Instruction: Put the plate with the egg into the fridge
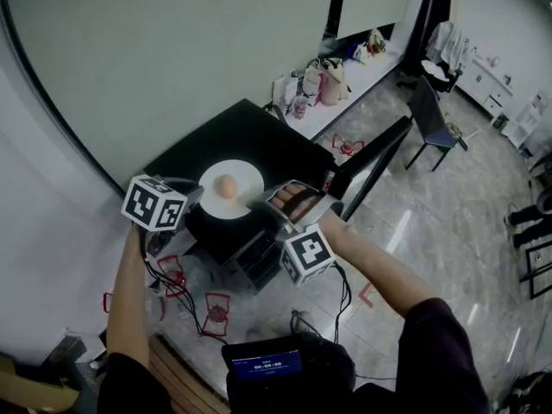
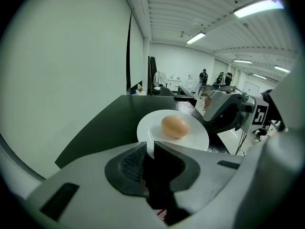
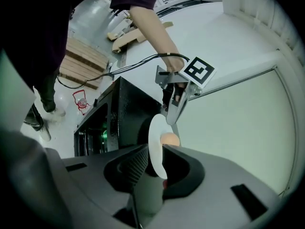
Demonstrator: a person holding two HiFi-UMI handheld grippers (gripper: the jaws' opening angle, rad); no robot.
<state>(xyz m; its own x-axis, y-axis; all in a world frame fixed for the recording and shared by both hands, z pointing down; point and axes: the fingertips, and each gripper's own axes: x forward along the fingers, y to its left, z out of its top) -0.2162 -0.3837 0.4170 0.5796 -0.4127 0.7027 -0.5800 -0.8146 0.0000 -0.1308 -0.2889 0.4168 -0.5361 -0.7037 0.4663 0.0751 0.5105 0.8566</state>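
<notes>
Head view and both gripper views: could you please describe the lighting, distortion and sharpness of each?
Head view: fisheye bows the wall; glossy floor shows glare. Left gripper view: ceiling strip light flares, plate bright, egg sharp, corners vignetted. Right gripper view: scene rolled sideways, plate rim washed out.

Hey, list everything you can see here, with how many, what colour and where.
plate: one, white, on top of the fridge.
egg: one, tan, on the plate.
fridge: one, black, against the wall, door open.
chair: one, dark, on the floor, far right.
bags: several, pale, on the wall ledge.
left hand-held gripper: one, grey, shut on the plate's left rim.
right hand-held gripper: one, grey, open, plate's right rim between its jaws.
</notes>
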